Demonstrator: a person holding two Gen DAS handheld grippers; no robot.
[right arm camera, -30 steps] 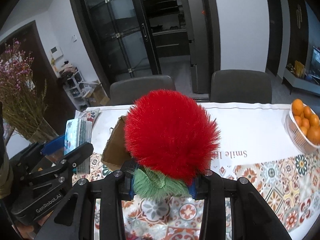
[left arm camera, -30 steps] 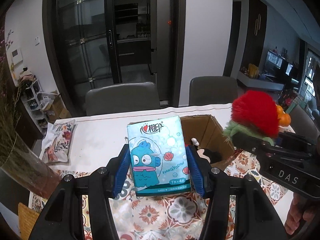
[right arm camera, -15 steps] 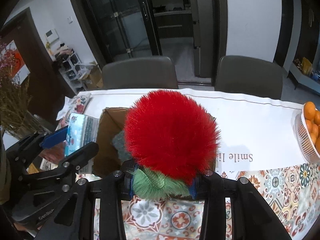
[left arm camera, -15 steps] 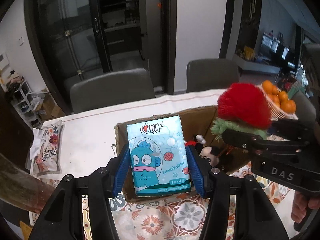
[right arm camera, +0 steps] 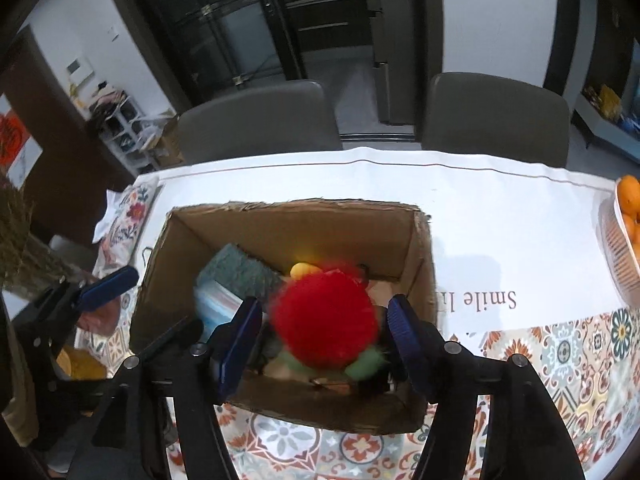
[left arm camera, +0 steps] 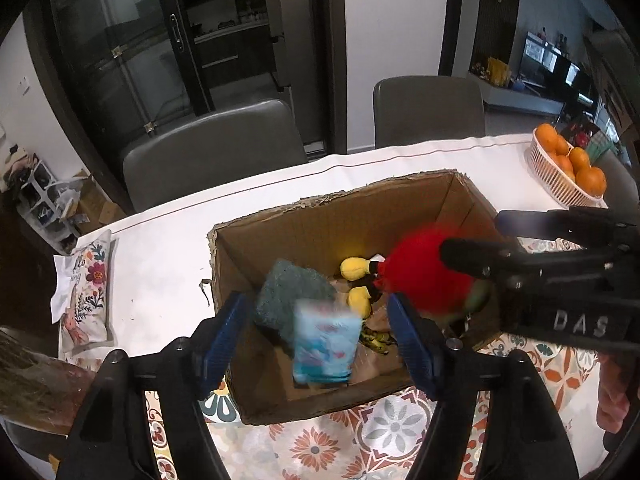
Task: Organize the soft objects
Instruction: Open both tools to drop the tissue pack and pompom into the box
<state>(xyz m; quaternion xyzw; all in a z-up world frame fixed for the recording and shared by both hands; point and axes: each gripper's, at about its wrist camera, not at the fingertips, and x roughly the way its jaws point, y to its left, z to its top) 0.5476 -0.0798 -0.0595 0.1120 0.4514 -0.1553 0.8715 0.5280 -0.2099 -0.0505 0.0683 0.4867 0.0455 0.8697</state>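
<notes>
An open cardboard box [left arm camera: 352, 204] [right arm camera: 420, 248] stands on the table. My left gripper [left arm camera: 320, 336] is open above its near side; a blurred blue tissue pack [left arm camera: 324, 346] [right arm camera: 216, 304] is free between the jaws, dropping into the box. My right gripper [right arm camera: 324, 336] is open over the box; the red fuzzy plush with green base [right arm camera: 326, 322] [left arm camera: 424, 276] is loose between its jaws, falling in. Inside lie a grey-green sponge [left arm camera: 294, 292] [right arm camera: 240, 272] and a plush with yellow feet [left arm camera: 354, 270].
A basket of oranges [left arm camera: 564, 168] [right arm camera: 624, 240] stands at the table's right. A floral pouch [left arm camera: 86, 300] [right arm camera: 128, 216] lies left of the box. Two grey chairs [left arm camera: 212, 148] stand behind the table. A vase of dried flowers [right arm camera: 24, 248] is at far left.
Both grippers moved over the box, tilted down and opened. The tissue pack and the red plush left the jaws and are dropping into the box.
</notes>
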